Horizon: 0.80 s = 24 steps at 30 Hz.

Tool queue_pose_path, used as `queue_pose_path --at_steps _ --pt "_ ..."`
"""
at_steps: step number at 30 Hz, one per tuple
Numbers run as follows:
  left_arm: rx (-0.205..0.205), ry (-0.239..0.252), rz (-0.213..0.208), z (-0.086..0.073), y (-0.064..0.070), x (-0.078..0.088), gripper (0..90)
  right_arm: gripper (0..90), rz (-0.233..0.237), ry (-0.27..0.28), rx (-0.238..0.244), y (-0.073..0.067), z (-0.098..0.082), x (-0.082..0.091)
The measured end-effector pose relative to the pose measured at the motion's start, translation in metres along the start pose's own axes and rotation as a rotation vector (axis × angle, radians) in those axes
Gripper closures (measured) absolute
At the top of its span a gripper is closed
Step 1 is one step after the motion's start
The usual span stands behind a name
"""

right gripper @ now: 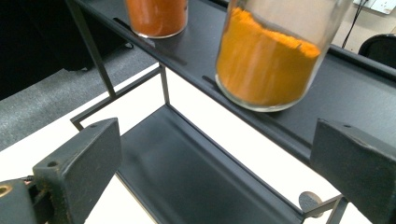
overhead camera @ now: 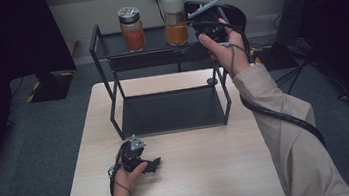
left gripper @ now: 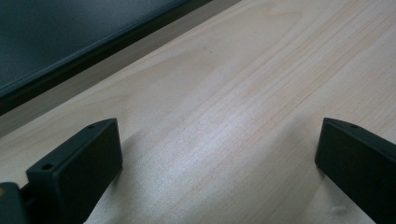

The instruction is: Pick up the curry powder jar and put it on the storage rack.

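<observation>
High view: right gripper (overhead camera: 202, 28) beside white-lidded turmeric jar (overhead camera: 174, 17) on the rack (overhead camera: 101, 51) top shelf, upper centre, left gripper (overhead camera: 143, 163) idle lower left; left gripper view: jaws wide over bare table (left gripper: 243, 93); right gripper view: jaws wide, empty, jar (right gripper: 275, 51) upper right — approach step, next needs straddling it.

Two jars (overhead camera: 153, 26) stand side by side on rack (overhead camera: 106, 48).
</observation>
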State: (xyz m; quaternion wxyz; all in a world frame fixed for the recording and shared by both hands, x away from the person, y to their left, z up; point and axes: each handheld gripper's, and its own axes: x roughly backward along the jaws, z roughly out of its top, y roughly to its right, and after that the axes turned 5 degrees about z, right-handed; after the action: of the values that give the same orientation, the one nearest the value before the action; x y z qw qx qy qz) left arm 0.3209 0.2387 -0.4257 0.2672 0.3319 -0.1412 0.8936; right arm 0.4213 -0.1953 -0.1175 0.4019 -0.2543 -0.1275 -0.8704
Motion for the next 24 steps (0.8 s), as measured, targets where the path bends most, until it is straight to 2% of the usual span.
queue_pose_path --at_steps 9,24 --pt "0.000 0.000 0.000 0.000 0.000 0.000 0.0 1.7 0.013 -0.001 -0.003 -0.007 -0.011 -0.001" --pt "0.003 0.000 -0.001 0.000 0.000 0.000 0.0 1.7 0.038 0.008 -0.024 -0.006 -0.033 -0.005"
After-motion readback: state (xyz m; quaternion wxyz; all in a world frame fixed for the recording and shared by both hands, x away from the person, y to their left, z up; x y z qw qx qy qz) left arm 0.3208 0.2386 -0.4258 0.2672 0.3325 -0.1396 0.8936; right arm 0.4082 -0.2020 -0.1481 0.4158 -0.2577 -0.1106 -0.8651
